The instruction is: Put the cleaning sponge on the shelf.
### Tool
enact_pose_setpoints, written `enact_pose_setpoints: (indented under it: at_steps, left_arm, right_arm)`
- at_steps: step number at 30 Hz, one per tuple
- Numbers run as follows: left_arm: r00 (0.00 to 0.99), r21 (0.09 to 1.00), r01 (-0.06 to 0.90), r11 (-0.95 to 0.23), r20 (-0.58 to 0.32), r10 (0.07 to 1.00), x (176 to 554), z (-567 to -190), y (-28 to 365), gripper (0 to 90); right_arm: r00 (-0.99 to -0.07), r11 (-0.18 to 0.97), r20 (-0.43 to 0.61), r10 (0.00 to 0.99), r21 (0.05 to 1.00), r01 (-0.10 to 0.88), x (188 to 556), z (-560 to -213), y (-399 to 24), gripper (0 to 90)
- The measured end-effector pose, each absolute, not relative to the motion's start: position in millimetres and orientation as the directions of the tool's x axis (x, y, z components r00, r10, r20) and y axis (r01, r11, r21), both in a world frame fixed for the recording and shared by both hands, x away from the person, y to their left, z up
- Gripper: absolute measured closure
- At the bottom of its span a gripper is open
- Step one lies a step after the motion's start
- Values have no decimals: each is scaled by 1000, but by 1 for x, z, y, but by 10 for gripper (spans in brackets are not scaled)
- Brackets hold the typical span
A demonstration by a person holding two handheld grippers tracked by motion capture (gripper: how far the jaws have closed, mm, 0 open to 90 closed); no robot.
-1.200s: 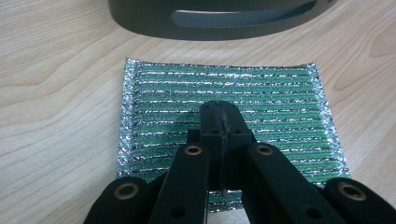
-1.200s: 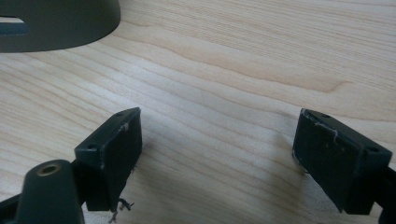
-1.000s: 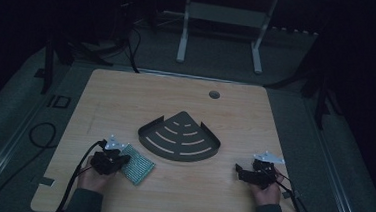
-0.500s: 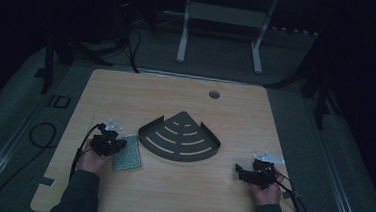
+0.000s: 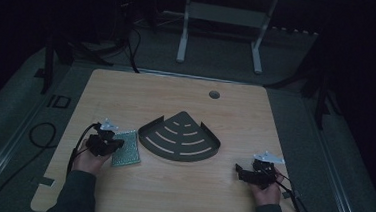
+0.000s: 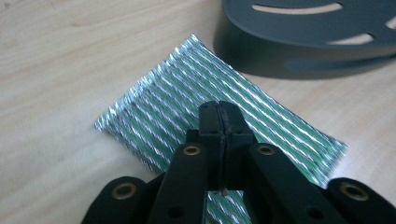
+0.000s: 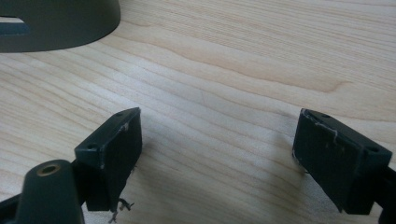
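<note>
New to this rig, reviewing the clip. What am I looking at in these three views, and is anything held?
No robot arm here: a person holds a hand-held two-jaw tool in each hand at a wooden table. The high view looks down from above; the other two cameras ride on the tools, looking along their jaws. On the table sit a dark fan-shaped slotted rack and a shiny green-and-silver foil packet. The left gripper has its jaws shut on the packet's near edge. The right gripper rests open above bare wood.
</note>
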State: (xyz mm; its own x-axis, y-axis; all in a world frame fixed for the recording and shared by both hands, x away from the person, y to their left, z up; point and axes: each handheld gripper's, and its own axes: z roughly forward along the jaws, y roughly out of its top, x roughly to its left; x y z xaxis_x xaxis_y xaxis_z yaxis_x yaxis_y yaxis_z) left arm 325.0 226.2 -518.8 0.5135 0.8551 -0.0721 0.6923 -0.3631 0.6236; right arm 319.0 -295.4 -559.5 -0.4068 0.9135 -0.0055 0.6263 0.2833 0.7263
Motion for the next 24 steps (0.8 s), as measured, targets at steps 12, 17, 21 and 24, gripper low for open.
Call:
enact_pose_setpoints:
  at_steps: [12,17,21,24]
  left_arm:
    - [492,575,732,-364,-77,867,299,-526,240,900]
    - [472,568,741,-359,-60,880,297,-526,247,900]
    - [456,559,747,-361,-36,889,297,-525,251,900]
    - [446,553,753,-357,-29,895,298,-523,256,900]
  right_arm:
    - [-407,284,-6,913,726,627,319,-559,-295,153]
    - [-407,284,-6,913,726,627,319,-559,-295,153]
    - [-407,284,-6,913,726,627,319,-559,-295,153]
    - [-407,284,-6,913,726,627,319,-559,-295,153]
